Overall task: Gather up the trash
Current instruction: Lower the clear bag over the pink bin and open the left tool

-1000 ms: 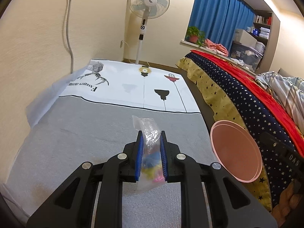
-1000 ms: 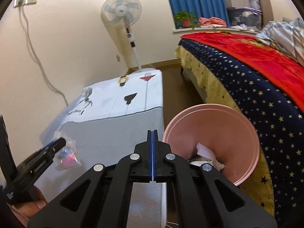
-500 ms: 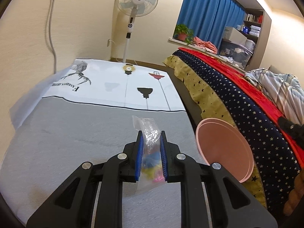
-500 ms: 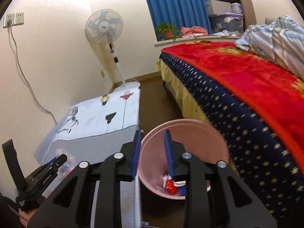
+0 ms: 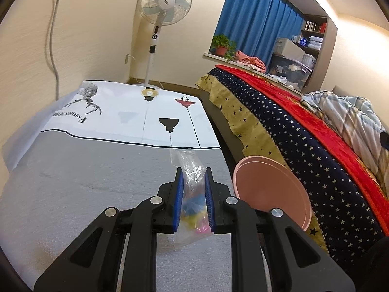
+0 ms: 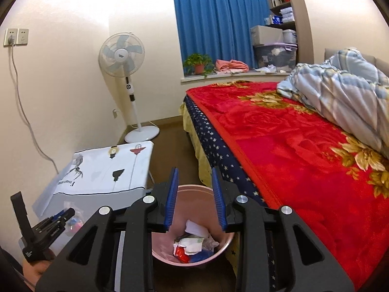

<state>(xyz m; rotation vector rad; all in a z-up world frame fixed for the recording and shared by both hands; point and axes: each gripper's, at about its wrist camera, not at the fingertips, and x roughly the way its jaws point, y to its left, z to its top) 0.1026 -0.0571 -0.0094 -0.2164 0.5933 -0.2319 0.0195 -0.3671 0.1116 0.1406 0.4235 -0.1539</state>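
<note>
**Your count, item by item**

You have two grippers: the left gripper (image 5: 192, 199) and the right gripper (image 6: 195, 199). You hold one clear plastic bag (image 5: 192, 182). There is one pink bin (image 6: 189, 259) with several scraps of trash (image 6: 194, 243) inside, too jumbled to number. Around you: one tabletop (image 5: 73, 182), one standing fan (image 6: 121, 56), one potted plant (image 6: 198, 64), one bed (image 6: 291, 146).

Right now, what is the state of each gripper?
Left gripper: closed on the clear plastic bag.
Right gripper: open, holding nothing, above the pink bin.
</note>
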